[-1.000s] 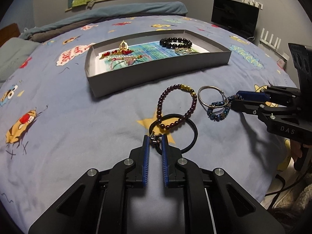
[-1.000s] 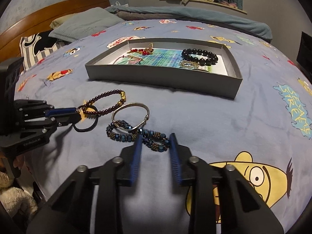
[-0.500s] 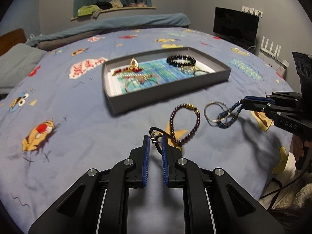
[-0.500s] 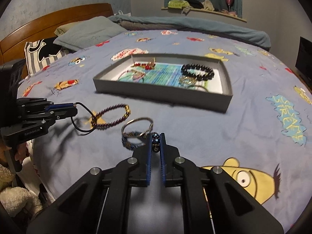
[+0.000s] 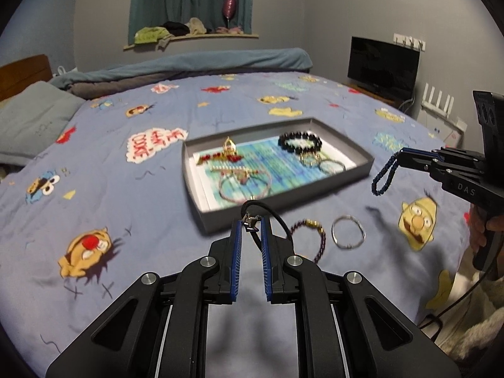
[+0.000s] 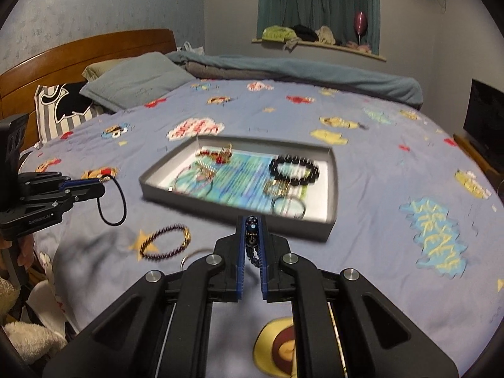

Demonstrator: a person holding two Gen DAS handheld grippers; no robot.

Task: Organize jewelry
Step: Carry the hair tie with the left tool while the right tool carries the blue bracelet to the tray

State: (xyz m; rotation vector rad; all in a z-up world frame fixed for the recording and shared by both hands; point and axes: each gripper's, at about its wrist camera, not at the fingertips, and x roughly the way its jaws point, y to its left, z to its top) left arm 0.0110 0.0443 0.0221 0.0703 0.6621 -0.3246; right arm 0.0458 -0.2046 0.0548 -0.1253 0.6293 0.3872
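Note:
My left gripper (image 5: 251, 222) is shut on the metal clasp of a black cord bracelet (image 5: 277, 217), which hangs off the bed (image 6: 111, 201). My right gripper (image 6: 252, 223) is shut on a blue beaded bracelet (image 6: 252, 230) that dangles from its tips (image 5: 384, 176). Both are lifted above the blue cartoon bedspread, short of the grey tray (image 5: 362, 170). On the bedspread lie a dark red bead bracelet (image 5: 318, 239) (image 6: 165, 241) and a silver bangle (image 5: 348, 231). The tray (image 6: 329, 223) holds a black bead bracelet (image 6: 294, 170) and several gold and red pieces.
Pillows (image 6: 138, 78) and a wooden headboard (image 6: 78, 50) lie at the far left in the right wrist view. A rolled blanket (image 5: 195, 66) runs along the far side. A black monitor (image 5: 382, 67) stands right of the bed. A person's hand (image 5: 480, 233) grips the right tool.
Both grippers rose from the bedspread. The right one closed on the blue beaded bracelet and lifted it; the left lifted the black cord. The red bracelet and bangle stayed.

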